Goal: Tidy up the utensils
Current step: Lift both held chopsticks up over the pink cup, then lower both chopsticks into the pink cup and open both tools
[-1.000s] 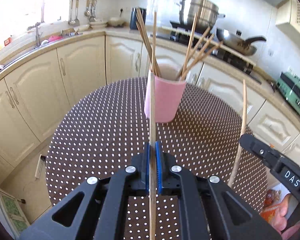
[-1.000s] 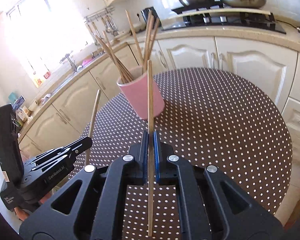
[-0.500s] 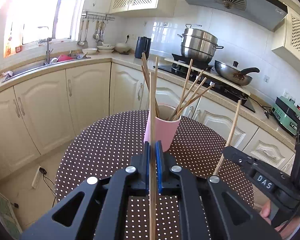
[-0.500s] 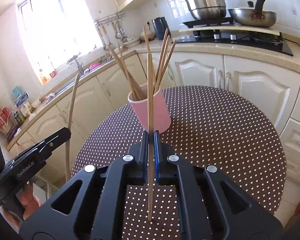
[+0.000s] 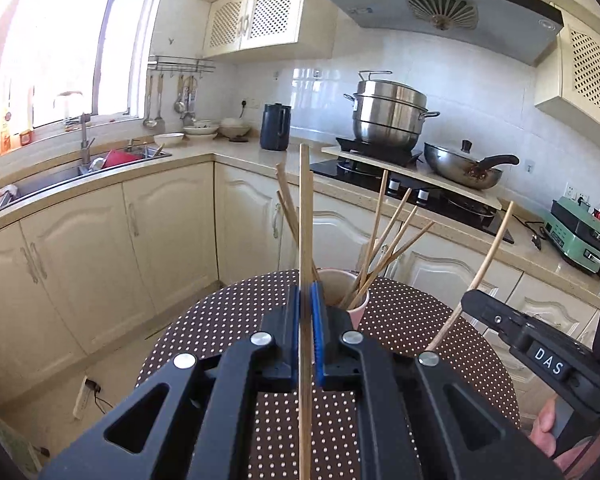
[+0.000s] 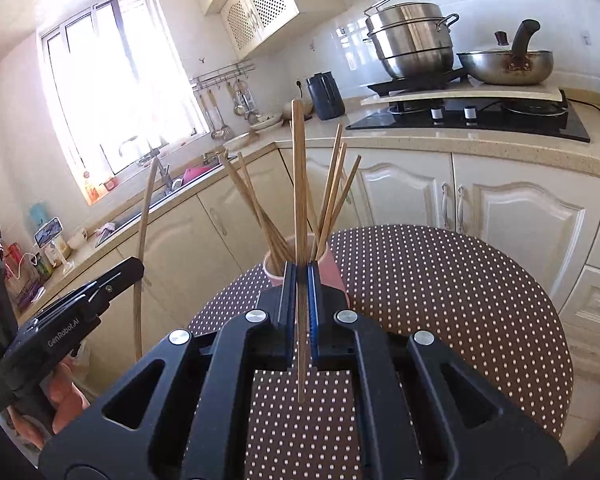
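A pink cup (image 5: 358,312) (image 6: 334,266) with several wooden chopsticks (image 5: 384,248) (image 6: 332,188) stands on the round brown dotted table (image 5: 228,312) (image 6: 440,280). My left gripper (image 5: 306,292) is shut on one chopstick (image 5: 305,216), held upright just before the cup. My right gripper (image 6: 299,272) is shut on another chopstick (image 6: 299,184), also upright before the cup. The right gripper (image 5: 466,302) shows at the right in the left wrist view. The left gripper (image 6: 138,266) shows at the left in the right wrist view.
Cream cabinets (image 5: 168,232) and a counter wrap behind the table. A sink (image 5: 80,172) is at the left. A hob with a steel pot (image 5: 388,116) and a wok (image 5: 464,164) is at the back. A dark kettle (image 5: 275,127) stands on the counter.
Both grippers have tilted upward and drawn back, so the cup sits lower and partly behind the fingers. Each still holds its chopstick.
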Demonstrator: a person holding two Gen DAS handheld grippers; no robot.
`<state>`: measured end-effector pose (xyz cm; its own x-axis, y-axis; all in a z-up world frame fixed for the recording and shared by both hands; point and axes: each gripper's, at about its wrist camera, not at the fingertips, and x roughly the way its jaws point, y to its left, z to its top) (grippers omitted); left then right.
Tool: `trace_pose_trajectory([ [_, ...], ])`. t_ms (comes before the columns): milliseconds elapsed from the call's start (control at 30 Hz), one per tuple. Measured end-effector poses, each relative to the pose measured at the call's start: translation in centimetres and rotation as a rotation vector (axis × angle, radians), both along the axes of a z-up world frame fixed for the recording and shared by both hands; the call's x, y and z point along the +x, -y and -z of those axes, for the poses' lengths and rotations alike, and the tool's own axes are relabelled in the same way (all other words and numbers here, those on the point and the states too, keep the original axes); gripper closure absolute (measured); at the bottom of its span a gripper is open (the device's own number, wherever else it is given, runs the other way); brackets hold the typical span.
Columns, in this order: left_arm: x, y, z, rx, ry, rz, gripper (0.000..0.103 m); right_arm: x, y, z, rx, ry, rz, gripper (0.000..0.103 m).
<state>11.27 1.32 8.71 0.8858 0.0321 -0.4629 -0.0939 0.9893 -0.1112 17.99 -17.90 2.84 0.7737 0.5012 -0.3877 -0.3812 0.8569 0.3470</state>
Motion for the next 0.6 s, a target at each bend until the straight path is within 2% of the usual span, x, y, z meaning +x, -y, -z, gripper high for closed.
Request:
trace_pose_trajectory([
  [100, 1.8, 0.1, -0.5, 0.019, 0.022, 0.027, 0.096, 1.2, -0.4, -0.8, 0.03, 0.014, 0.012, 0.097],
  [267, 4.5, -0.3, -1.2, 0.009, 0.039, 0.055, 0.096, 2.9, -0.7, -2.7, 0.073, 0.05, 0.012, 0.097],
  [367, 6.0, 0.0, -1.5, 0.028, 0.059, 0.053, 0.096, 3.9, -1.0, -3.6, 0.077, 0.072, 0.016, 0.097],
  [500, 7.6, -0.1, -2.2, 0.008, 0.073, 0.067, 0.096, 5.1, -1.2, -4.7, 0.075, 0.095, 0.022, 0.097],
  [600, 8.3, 0.3, -3.1, 0.038, 0.118, 0.073, 0.096, 5.6, -1.1, -6.0, 0.058, 0.135, 0.037, 0.097],
])
